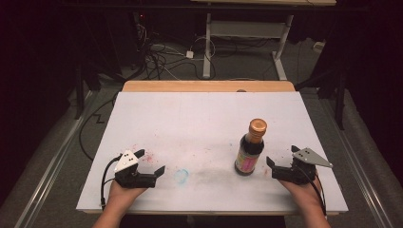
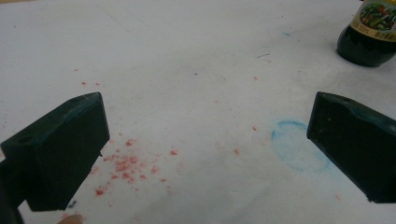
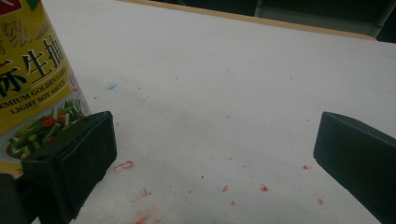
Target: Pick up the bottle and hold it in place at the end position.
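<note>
Step in hand, as I read it: the approach, before any grasp. Soy sauce bottle [image 1: 250,148] stands upright on the worktop [image 1: 199,123], right of middle, nearer the front edge than the back. Gold cap on.

Right gripper [image 1: 281,161] rests near the front right corner, just beside the bottle, apart from it. In the right gripper view the bottle's yellow label [image 3: 32,88] sits off to the left behind the left finger [image 3: 74,163], not between the two. Fingers spread wide, holding nothing; whether that finger brushes the label I cannot tell.

Left gripper [image 1: 151,162] lies toward the front left, well apart from the bottle. Its fingers [image 2: 60,154] are also spread wide and empty, over red specks [image 2: 123,164] and a blue ring mark [image 2: 299,145] on the surface.

Next move, judged: swing the right gripper toward the bottle so its body comes between the fingers, then close on the lower, wider part. Tall narrow bottle; a sideways knock could tip it.
</note>
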`<state>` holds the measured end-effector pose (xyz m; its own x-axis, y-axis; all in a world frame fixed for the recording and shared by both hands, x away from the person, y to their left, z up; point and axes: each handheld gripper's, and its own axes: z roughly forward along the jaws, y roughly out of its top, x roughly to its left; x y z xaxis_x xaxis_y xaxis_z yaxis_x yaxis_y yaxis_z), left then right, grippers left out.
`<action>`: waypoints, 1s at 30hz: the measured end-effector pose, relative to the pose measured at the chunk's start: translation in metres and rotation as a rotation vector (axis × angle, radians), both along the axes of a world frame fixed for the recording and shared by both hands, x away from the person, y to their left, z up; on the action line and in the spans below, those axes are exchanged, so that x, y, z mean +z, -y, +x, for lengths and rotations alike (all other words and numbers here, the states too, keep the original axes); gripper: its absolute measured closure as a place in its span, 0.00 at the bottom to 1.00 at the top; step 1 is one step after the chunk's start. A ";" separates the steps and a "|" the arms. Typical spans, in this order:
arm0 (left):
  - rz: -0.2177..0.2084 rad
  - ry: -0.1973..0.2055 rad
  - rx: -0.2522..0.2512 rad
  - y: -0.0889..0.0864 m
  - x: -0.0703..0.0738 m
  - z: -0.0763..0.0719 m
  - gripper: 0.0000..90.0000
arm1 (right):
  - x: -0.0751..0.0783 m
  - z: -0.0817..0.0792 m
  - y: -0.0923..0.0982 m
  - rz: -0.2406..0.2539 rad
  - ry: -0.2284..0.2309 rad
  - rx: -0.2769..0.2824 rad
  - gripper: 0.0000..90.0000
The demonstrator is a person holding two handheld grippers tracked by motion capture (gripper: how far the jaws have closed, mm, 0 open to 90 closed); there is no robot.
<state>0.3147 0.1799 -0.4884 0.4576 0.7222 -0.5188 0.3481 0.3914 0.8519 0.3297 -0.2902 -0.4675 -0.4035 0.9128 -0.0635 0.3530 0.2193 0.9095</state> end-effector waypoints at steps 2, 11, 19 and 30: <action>-0.004 -0.005 -0.010 -0.001 0.000 0.001 0.00 | 0.001 0.000 0.000 -0.008 -0.001 0.003 0.00; -0.011 -0.021 -0.009 -0.003 0.000 0.003 0.00 | 0.002 0.002 -0.002 -0.018 -0.055 0.013 0.00; -0.005 -0.025 -0.028 -0.002 0.001 0.000 0.00 | -0.003 0.003 -0.004 -0.022 -0.129 0.054 0.00; -0.006 -0.009 -0.063 0.003 0.000 -0.002 0.00 | -0.004 -0.003 -0.009 -0.006 -0.162 0.109 0.00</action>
